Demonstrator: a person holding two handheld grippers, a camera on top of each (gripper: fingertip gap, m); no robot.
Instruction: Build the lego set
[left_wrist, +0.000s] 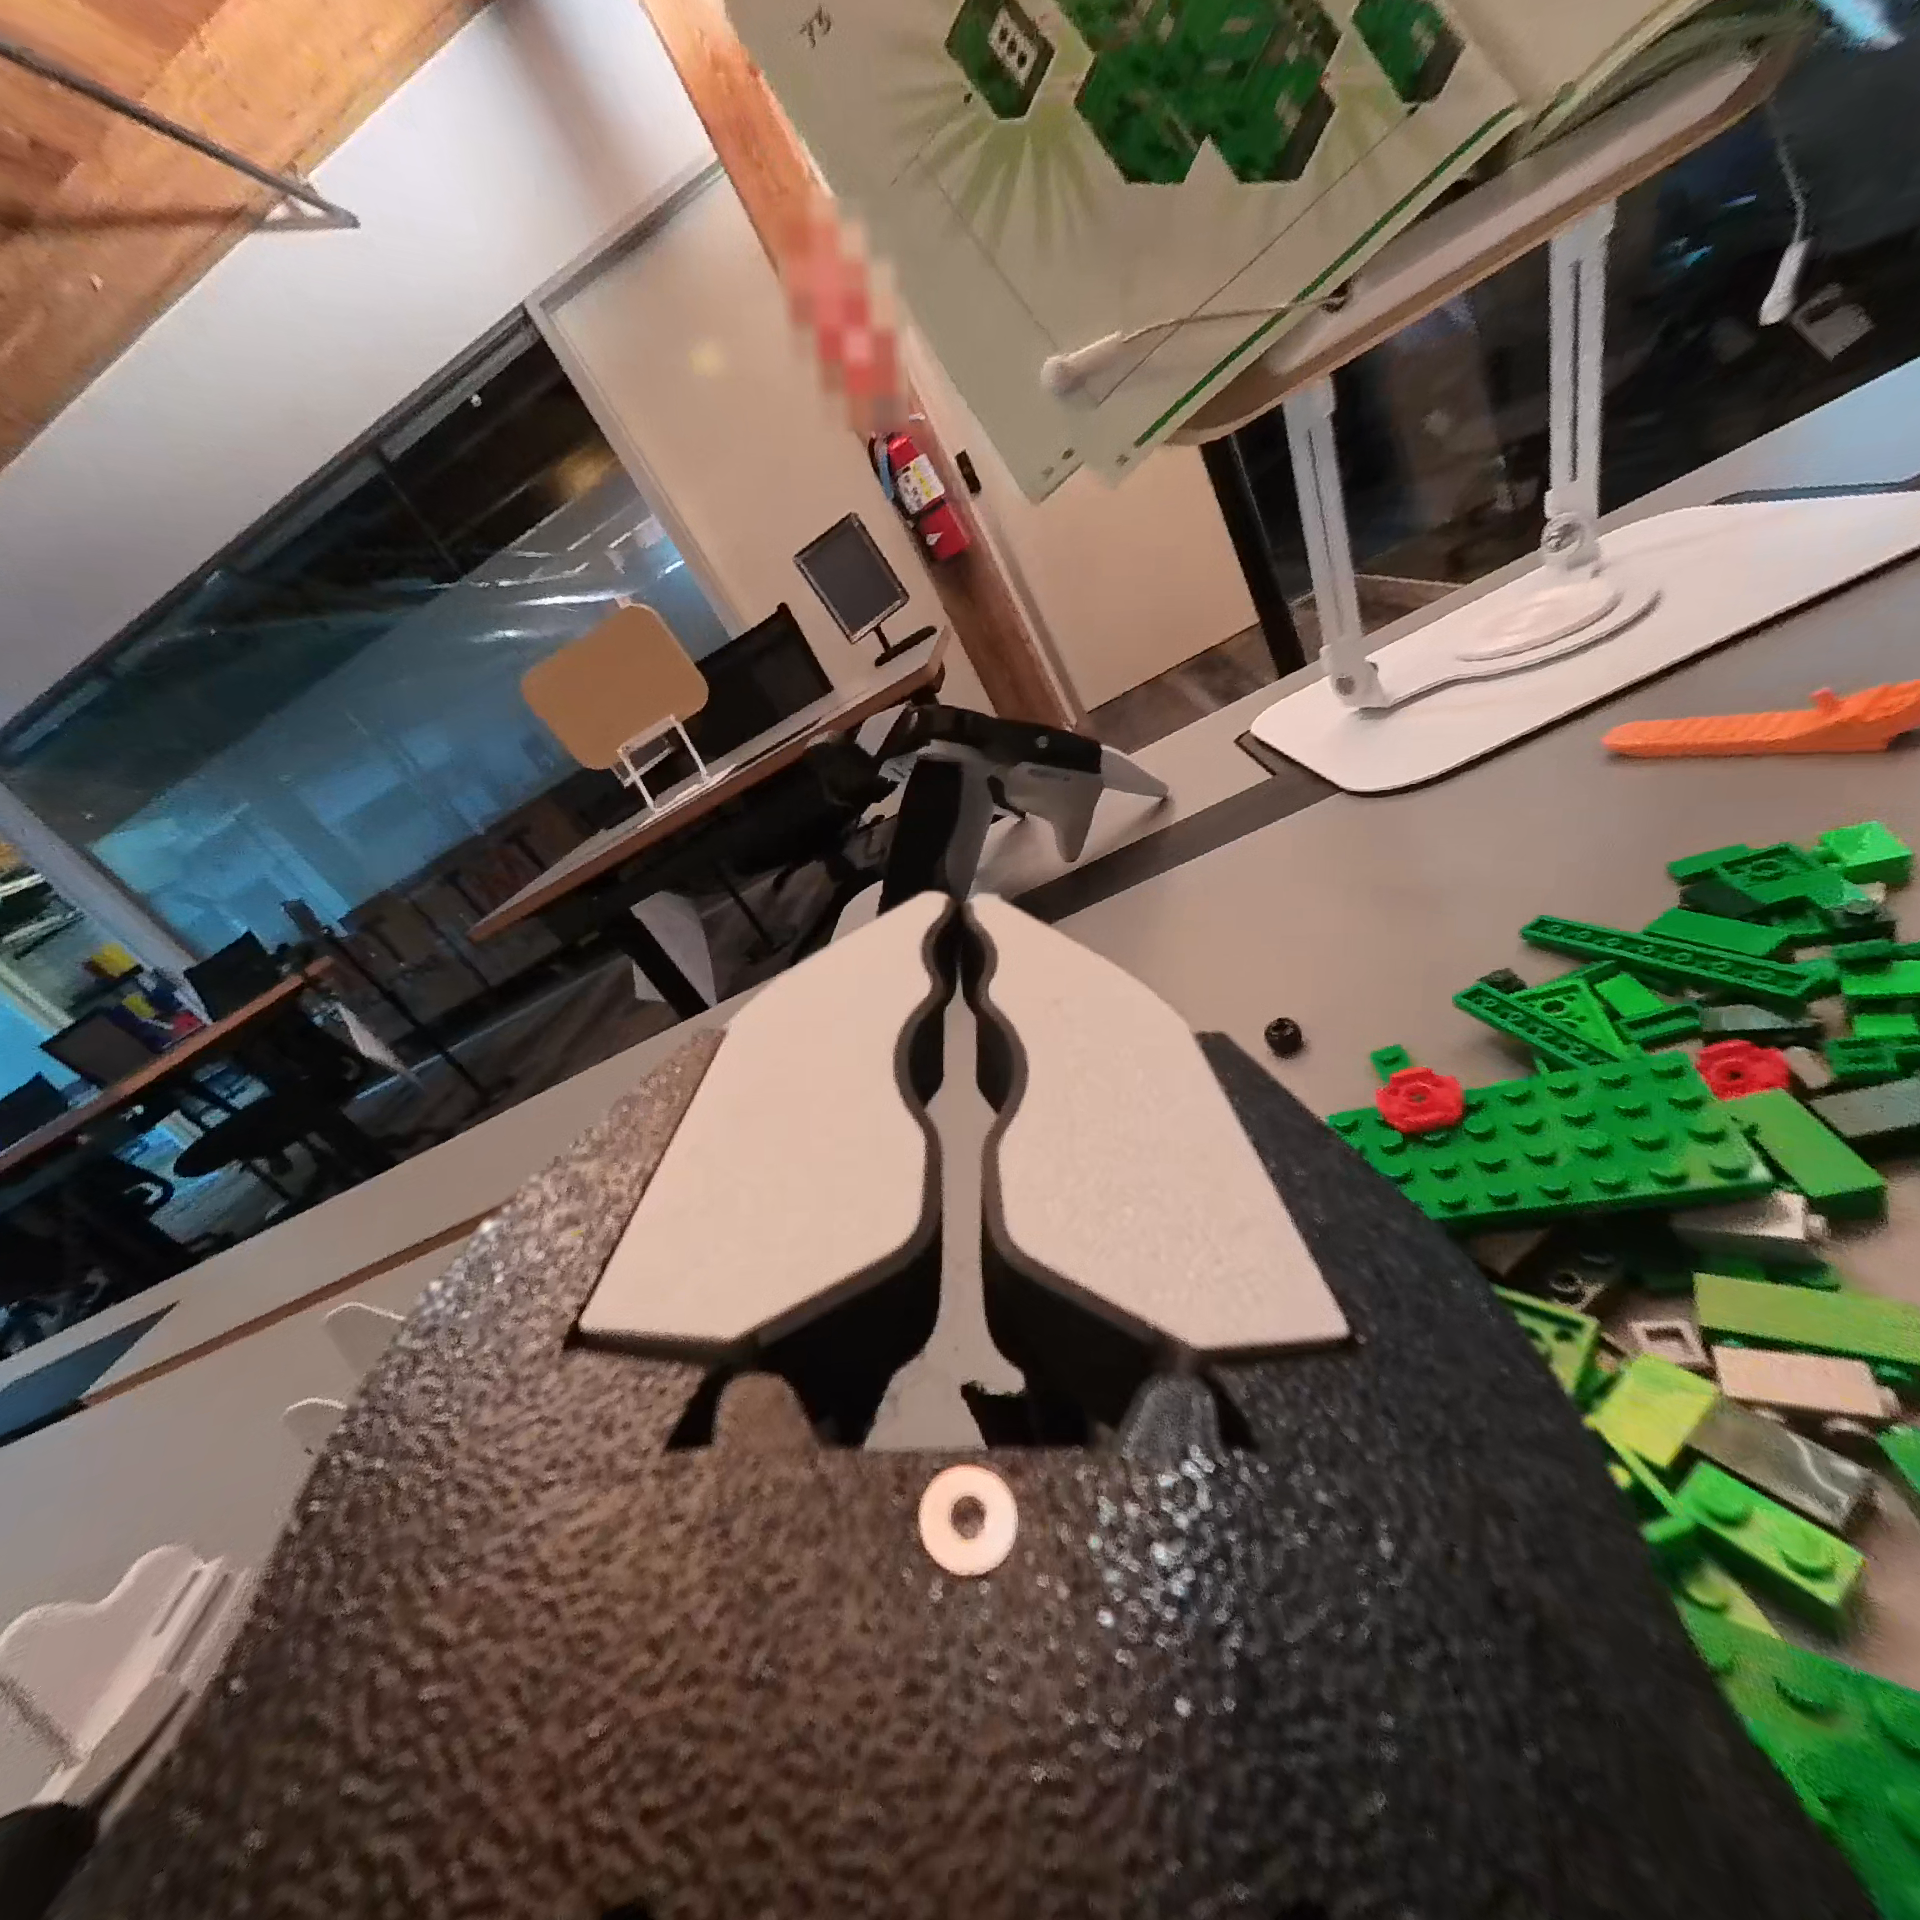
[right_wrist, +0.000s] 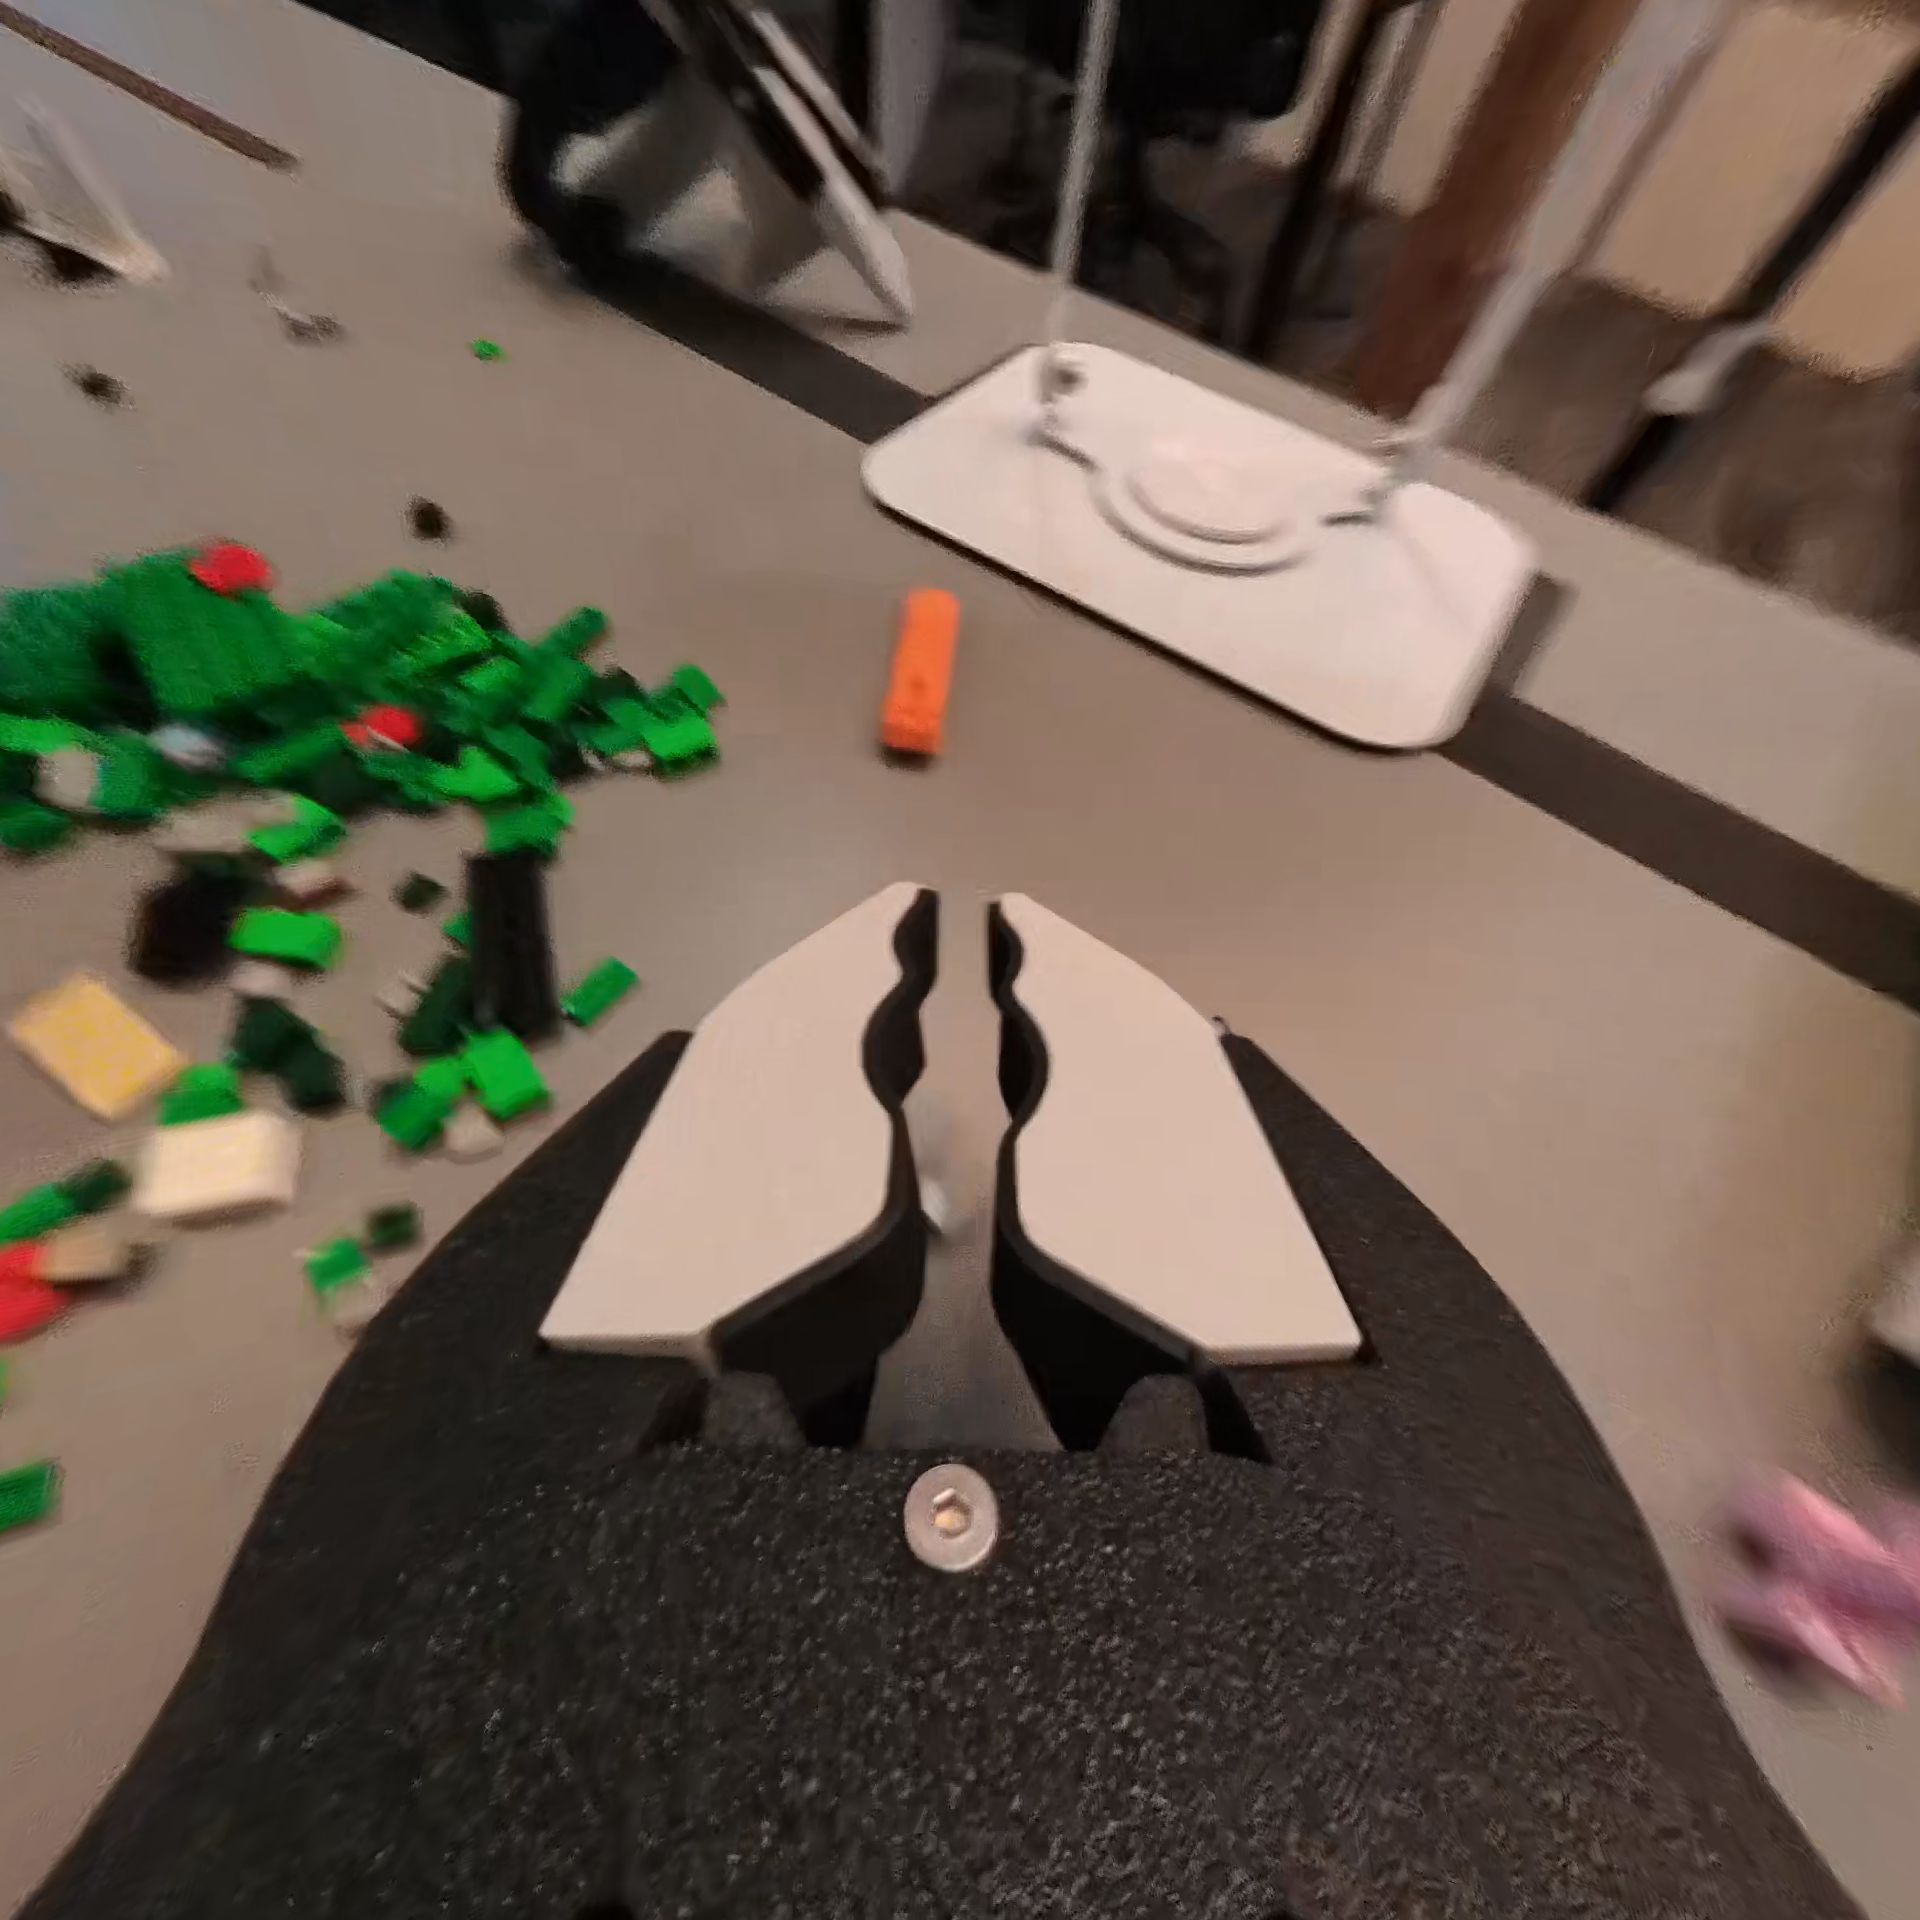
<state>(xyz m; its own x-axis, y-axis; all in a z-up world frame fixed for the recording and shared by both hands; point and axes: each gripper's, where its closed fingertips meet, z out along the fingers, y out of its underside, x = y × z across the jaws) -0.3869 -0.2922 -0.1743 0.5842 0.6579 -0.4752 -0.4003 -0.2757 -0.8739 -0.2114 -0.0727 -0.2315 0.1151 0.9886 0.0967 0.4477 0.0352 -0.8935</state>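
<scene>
My left gripper (left_wrist: 961, 904) is shut, its pads pressed together with nothing between them, and it is raised over the grey table (left_wrist: 1351, 914) to the left of the pile. The pile of green Lego pieces (left_wrist: 1704, 997) lies to its right, with a large green plate (left_wrist: 1548, 1143) carrying a red flower piece (left_wrist: 1418, 1099). My right gripper (right_wrist: 964, 899) stands slightly open with a narrow gap and nothing between its tips, over bare table to the right of the same pile (right_wrist: 312, 686). The right wrist view is blurred.
An orange brick separator (left_wrist: 1756, 727) (right_wrist: 920, 670) lies beyond the pile. A white stand base (left_wrist: 1558, 644) (right_wrist: 1205, 540) holds the instruction booklet (left_wrist: 1143, 156) overhead. A black and grey device (left_wrist: 997, 769) stands at the far table edge. A pink object (right_wrist: 1829, 1579) lies at the right. The left gripper's tips are roughly 30 centimeters from the right gripper's.
</scene>
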